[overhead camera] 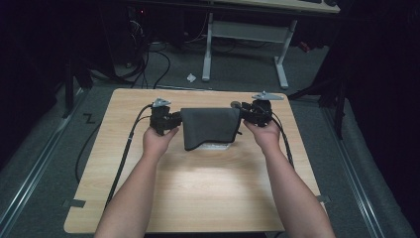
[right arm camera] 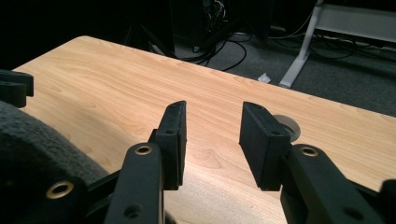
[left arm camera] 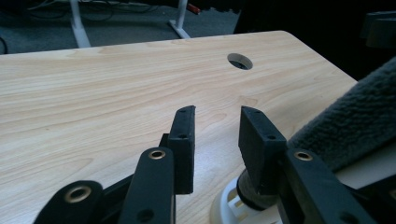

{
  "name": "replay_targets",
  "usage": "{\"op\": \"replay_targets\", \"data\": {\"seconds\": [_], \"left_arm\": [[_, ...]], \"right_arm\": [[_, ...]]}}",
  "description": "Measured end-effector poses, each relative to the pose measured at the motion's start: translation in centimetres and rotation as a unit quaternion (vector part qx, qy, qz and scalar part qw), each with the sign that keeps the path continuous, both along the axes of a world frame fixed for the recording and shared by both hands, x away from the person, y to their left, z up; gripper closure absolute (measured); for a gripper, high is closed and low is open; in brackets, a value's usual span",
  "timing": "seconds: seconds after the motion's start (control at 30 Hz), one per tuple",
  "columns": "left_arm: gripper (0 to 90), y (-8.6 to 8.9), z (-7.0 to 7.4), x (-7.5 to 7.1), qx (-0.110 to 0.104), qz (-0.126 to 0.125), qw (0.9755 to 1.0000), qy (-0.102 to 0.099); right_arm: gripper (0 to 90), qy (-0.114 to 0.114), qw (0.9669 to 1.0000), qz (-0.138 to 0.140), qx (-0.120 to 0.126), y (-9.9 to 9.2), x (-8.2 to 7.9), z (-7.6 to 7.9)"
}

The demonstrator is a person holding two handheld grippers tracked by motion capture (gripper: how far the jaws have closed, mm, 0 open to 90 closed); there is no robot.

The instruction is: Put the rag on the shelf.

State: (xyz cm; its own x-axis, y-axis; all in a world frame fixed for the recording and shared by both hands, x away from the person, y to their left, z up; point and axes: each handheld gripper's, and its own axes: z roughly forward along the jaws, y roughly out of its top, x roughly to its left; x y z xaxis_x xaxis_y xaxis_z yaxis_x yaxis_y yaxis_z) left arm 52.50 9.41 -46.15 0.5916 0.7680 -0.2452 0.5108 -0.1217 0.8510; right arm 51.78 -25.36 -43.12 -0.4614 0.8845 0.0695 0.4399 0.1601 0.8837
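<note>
A dark grey cloth [overhead camera: 210,126] lies draped over a white object [overhead camera: 218,147] at the far middle of the wooden table [overhead camera: 198,198]. My left gripper [overhead camera: 174,119] sits at the cloth's left edge, my right gripper [overhead camera: 245,113] at its right edge. In the left gripper view the left gripper [left arm camera: 218,112] is open, bare wood showing between the jaws; the fuzzy cloth [left arm camera: 355,121] rises just to the right, over the white object [left arm camera: 229,205]. The right gripper [right arm camera: 213,107] is open too, nothing between its jaws, with the cloth [right arm camera: 32,149] at lower left.
A round cable hole [left arm camera: 239,61] sits near the table's far right corner. Both cables trail back along the forearms. Beyond the far edge are a white desk frame [overhead camera: 208,54], floor cables and a scrap of paper [overhead camera: 191,77]. The table's near half is bare wood.
</note>
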Motion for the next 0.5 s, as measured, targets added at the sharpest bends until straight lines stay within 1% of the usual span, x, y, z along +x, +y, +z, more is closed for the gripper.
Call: {"op": "replay_targets", "data": {"seconds": [0.03, 0.2, 0.27, 0.37, 0.4, 0.47, 0.5], "left_arm": [[66.0, 0.2, 0.0, 0.0, 0.002, 0.004, 1.0000, 0.001], [64.5, 0.6, 0.2, 0.0, 0.007, 0.008, 0.9999, -0.001], [64.0, 0.9, 0.5, -0.1, 0.008, 0.010, 0.9999, -0.006], [62.9, 1.2, 0.8, -0.2, 0.009, 0.012, 0.9998, -0.010], [62.4, 1.4, 1.0, -0.4, 0.006, 0.013, 0.9998, -0.012], [61.9, 1.5, 1.1, -0.5, 0.005, 0.013, 0.9998, -0.013], [61.6, 1.6, 1.2, -0.7, 0.008, 0.012, 0.9998, -0.016]], "right_arm": [[61.6, -0.001, 1.0000, -0.002, -0.002, 0.0, 0.0, 0.0], [61.1, -0.001, 1.0000, -0.002, -0.005, -0.1, 0.0, 0.1], [61.1, 0.001, 0.9999, -0.002, -0.011, -0.1, -0.1, 0.2], [59.7, -0.002, 0.9999, -0.002, -0.016, -0.2, -0.3, 0.3], [59.0, -0.004, 0.9998, -0.003, -0.019, -0.2, -0.4, 0.4], [57.7, -0.004, 0.9998, -0.003, -0.020, -0.3, -0.6, 0.5], [57.0, -0.005, 0.9998, -0.003, -0.020, -0.2, -0.7, 0.5]]}}
